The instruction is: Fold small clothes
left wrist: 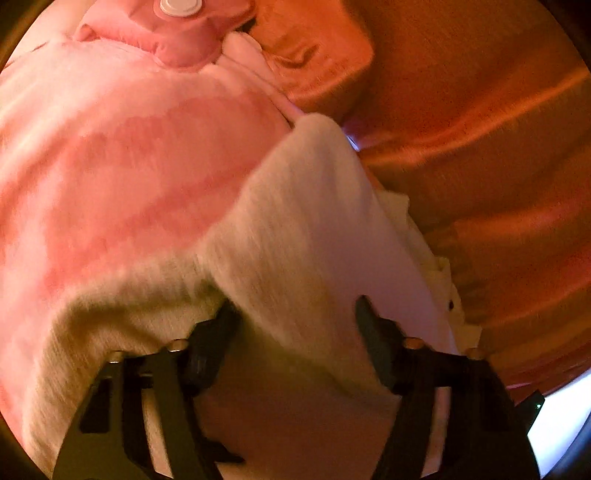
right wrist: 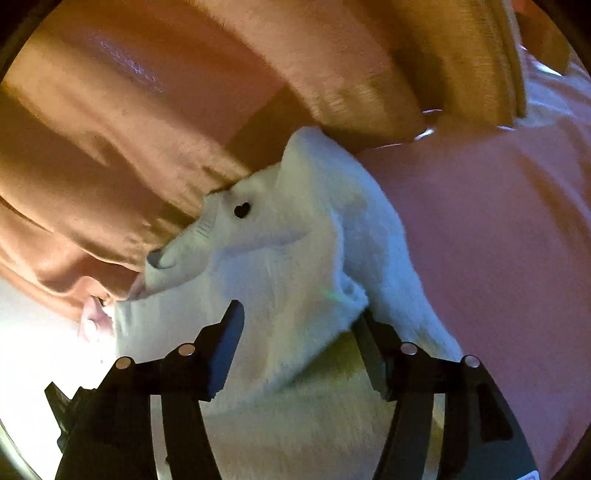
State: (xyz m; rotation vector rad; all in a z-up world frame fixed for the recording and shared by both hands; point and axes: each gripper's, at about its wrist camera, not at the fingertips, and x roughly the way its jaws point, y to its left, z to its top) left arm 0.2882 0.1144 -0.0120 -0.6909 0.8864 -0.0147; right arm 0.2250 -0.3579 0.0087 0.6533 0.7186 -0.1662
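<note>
From my left gripper (left wrist: 293, 314) I see the white garment (left wrist: 295, 229) running between the jaws toward twelve o'clock; they stand apart with cloth between them, and I cannot tell whether they pinch it. It lies on the pink blanket (left wrist: 122, 166), with orange bedding (left wrist: 480, 147) at three o'clock. My right gripper (right wrist: 299, 317) also straddles it, jaws apart. I judge it light, soft and floppy; I'd grip a hem or corner. The blanket gives the most open room.

pink striped blanket (left wrist: 110, 155), orange bedding (left wrist: 480, 129), pink pouch (left wrist: 177, 33)
</note>
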